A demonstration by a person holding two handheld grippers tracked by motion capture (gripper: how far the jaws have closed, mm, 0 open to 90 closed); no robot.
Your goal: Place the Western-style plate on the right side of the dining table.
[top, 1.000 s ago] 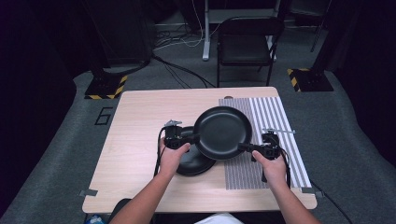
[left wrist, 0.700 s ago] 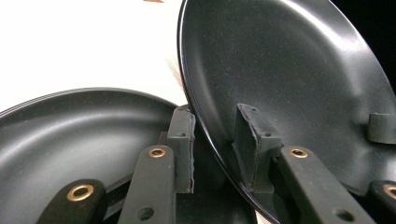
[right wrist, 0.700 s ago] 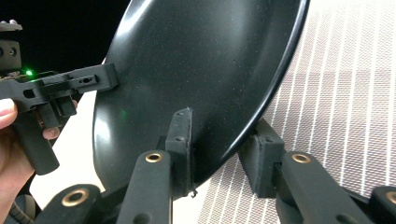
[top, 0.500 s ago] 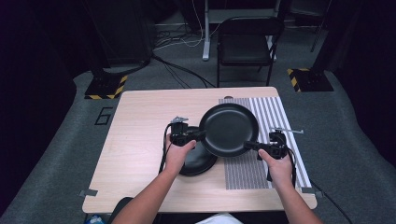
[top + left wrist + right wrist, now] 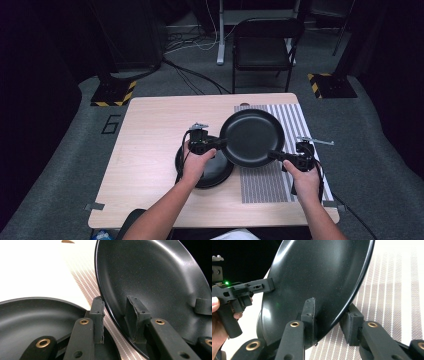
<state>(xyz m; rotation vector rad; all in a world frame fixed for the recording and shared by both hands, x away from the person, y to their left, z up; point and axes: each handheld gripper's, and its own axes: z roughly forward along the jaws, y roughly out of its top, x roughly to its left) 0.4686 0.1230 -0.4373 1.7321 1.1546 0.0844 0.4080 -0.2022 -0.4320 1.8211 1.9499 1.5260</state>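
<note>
A round black plate (image 5: 250, 137) hangs tilted above the table, held by its rim from both sides. My left gripper (image 5: 220, 144) is shut on its left rim; in the left gripper view the pads (image 5: 98, 312) pinch the edge of the plate (image 5: 155, 277). On the opposite near-right rim my right gripper (image 5: 272, 155) is shut too, and in its own view my right gripper (image 5: 329, 320) straddles the plate (image 5: 317, 272), with my left gripper (image 5: 268, 286) beyond. A second black plate (image 5: 212, 172) lies flat on the table under my left hand, also seen as a dark dish (image 5: 30, 320).
The wooden table (image 5: 150, 130) carries a striped mat (image 5: 295, 120) on its right side, partly under the lifted plate. A black chair (image 5: 262, 50) stands beyond the far edge. Cables trail from both grippers toward the near edge.
Both hands and the held plate have shifted to the right and slightly away from me, further over the striped mat. The lower plate has stayed in place.
</note>
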